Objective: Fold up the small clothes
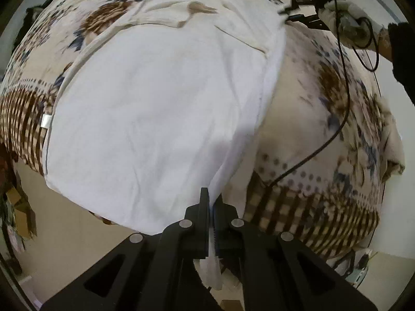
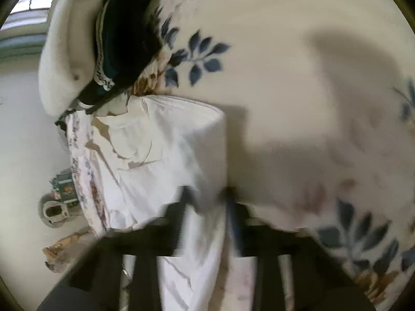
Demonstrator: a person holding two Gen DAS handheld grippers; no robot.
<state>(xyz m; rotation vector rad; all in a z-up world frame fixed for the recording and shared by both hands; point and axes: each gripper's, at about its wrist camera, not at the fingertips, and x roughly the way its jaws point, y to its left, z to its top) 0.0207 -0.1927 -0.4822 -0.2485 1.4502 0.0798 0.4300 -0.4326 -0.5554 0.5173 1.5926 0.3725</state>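
Fingers point(image 1: 205, 207) of the left gripper point(image 1: 211, 202) are pressed together on a near corner of the white shirt point(image 1: 155, 103), pinching the doubled hem so both layers can be carried as one. Beyond them the shirt lies spread on the floral sheet point(image 1: 324, 98), collar point(image 1: 199, 7) at the far end. Farther off, the right gripper point(image 1: 293, 13) sits at the shirt's far side edge, by the collar end. Its own blurred view shows the right gripper point(image 2: 207, 194) with white cloth between the fingers, apparently clamped on it. Holding both ends of one side suggests that edge is about to be folded across.
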